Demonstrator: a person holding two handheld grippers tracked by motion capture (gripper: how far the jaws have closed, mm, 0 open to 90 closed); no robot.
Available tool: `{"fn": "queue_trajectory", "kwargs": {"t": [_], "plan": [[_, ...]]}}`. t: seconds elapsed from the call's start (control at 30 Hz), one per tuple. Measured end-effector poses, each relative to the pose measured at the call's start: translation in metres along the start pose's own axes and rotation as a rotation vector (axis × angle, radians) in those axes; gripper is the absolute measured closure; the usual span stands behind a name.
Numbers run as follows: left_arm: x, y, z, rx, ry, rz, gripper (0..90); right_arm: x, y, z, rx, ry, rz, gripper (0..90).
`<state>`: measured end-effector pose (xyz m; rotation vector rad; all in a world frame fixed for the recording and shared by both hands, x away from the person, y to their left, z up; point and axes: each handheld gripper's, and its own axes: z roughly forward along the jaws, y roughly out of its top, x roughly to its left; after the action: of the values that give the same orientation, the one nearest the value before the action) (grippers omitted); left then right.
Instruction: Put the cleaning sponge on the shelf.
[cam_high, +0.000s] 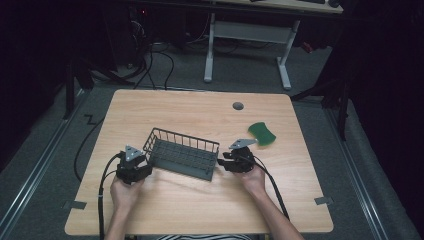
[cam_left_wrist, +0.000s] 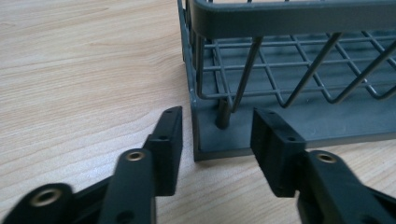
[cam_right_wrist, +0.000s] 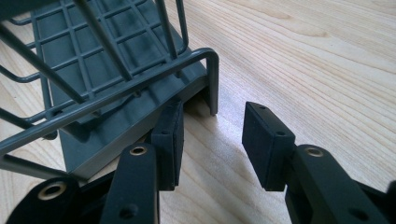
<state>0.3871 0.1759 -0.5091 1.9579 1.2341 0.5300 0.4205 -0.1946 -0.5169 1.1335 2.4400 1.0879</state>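
both grippers gape wide — left gripper (cam_high: 140, 164) and right gripper (cam_high: 223, 161) flank the wire basket (cam_high: 182, 152)

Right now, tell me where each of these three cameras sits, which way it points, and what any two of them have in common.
High view: above the person's side, looking forward and down at the light wooden table, dark grey wire basket, green sponge; both forearms, left tool, right tool.
Left gripper view: rides the left tool, facing the basket's corner; open black jaws.
Right gripper view: rides the right tool, facing the basket's other end; open jaws.
Shared: all three show the basket.
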Motion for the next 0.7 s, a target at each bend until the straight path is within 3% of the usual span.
{"fn": "queue_trajectory", "kwargs": {"t": [0.27,0.7], "plan": [[0.003,0.001,0.004,0.012,-0.001,-0.006,68.7,-0.003,0.000,0.010,0.022,-0.003,-0.011,62.6],[0.005,0.001,0.005,0.014,-0.020,0.010,69.9,0.000,0.003,0.014,0.015,-0.007,-0.077,85.5]]}}
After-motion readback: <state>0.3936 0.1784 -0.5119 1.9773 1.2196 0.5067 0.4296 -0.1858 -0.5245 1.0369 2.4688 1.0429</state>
